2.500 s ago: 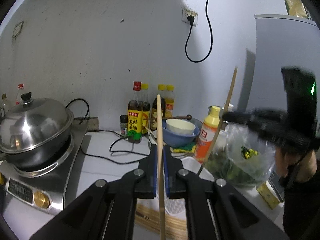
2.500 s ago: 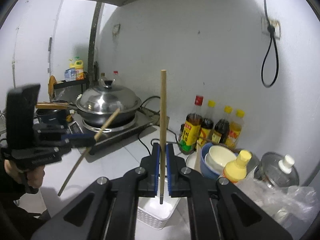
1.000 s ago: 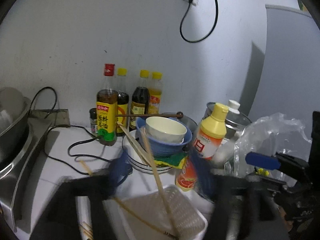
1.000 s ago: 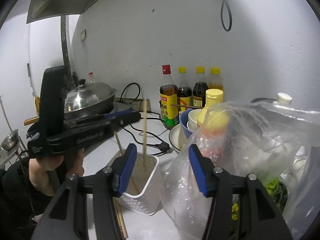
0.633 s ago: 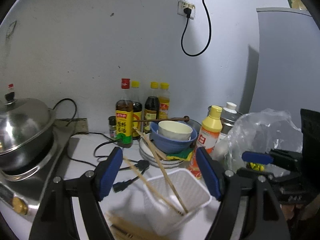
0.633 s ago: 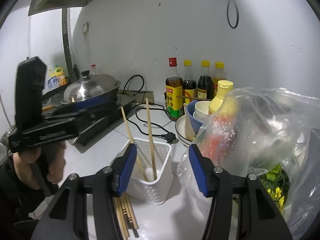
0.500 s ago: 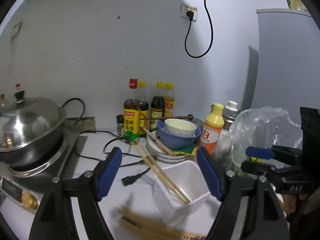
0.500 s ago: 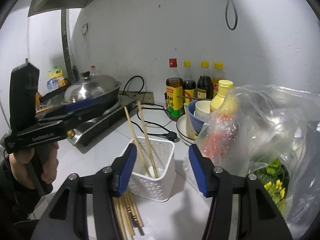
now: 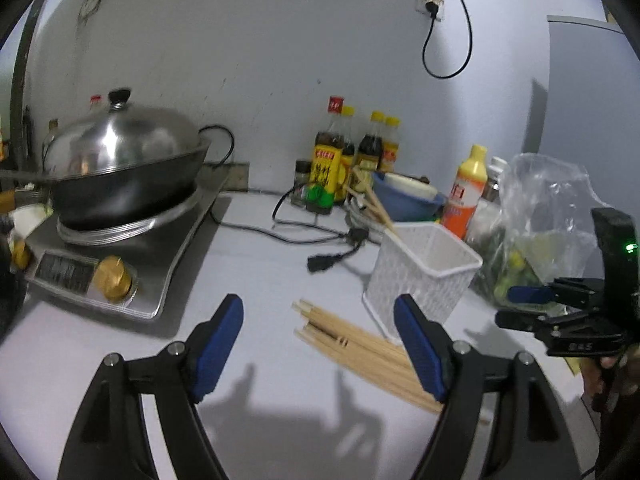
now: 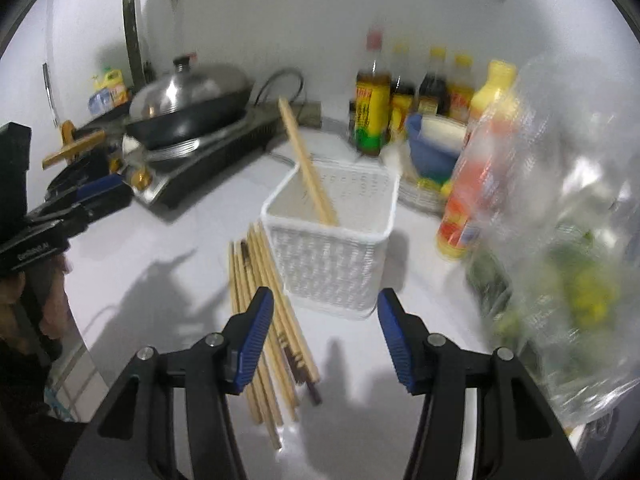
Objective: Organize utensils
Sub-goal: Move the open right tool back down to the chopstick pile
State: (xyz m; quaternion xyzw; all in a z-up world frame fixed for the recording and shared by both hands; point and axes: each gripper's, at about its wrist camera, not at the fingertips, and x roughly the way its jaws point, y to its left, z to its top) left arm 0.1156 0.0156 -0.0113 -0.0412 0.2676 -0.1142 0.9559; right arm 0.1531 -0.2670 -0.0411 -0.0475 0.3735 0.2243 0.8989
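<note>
- Left gripper: fingers spread wide, holding nothing, above the white surface.
- Right gripper: fingers spread wide, holding nothing; seen in the left wrist view at far right, beside the plastic bag.
- White basket: upright on the surface, straight ahead of the right fingers; ahead and right of the left fingers.
- Chopsticks in basket: two, leaning against the rim toward the stove side, tips rising above the basket; in the left wrist view they slant toward the bottles.
- Loose chopsticks: bundle lying flat on the surface, touching the basket's base, passing under the right gripper's left finger; in the left wrist view between the two fingers, nearer the right one.
- Wok with steel lid: on the induction cooker, ahead and left of the left fingers.
- Sauce bottles: row against the wall, beyond the basket.
- Blue bowl: on stacked plates behind the basket.
- Yellow-capped bottle: right of the basket.
- Plastic bag of greens: far right of the right fingers, blurred.
</note>
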